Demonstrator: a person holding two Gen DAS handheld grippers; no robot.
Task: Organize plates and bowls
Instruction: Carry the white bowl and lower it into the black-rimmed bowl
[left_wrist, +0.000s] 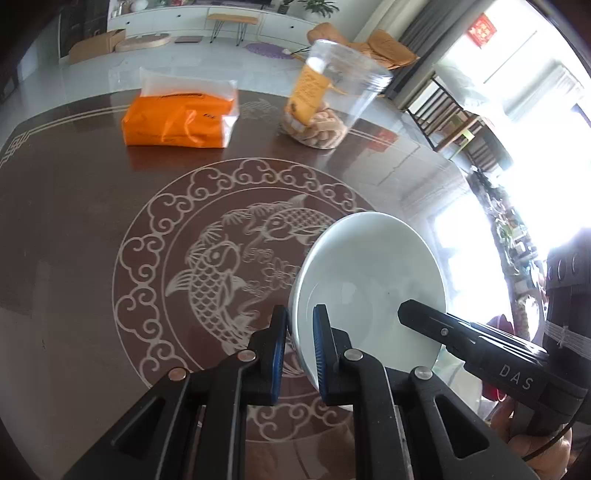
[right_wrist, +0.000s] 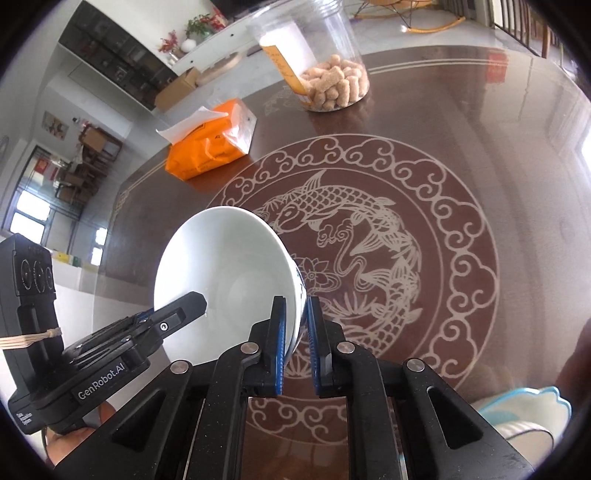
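A white bowl (left_wrist: 369, 280) is held tilted above the dark table, its inside facing the left wrist camera. My left gripper (left_wrist: 300, 347) is shut on one side of its rim. My right gripper (right_wrist: 295, 339) is shut on the opposite side of the rim of the same bowl (right_wrist: 221, 273). Each gripper shows in the other's view: the right one (left_wrist: 476, 347) reaches in from the right, the left one (right_wrist: 147, 328) from the left. A blue-rimmed white dish (right_wrist: 524, 417) sits at the lower right edge of the right wrist view.
The round dark table (left_wrist: 110, 229) has a carp pattern in its middle. An orange tissue pack (left_wrist: 181, 114) and a clear jar of snacks (left_wrist: 325, 99) stand at its far side. Chairs stand beyond the table at the right.
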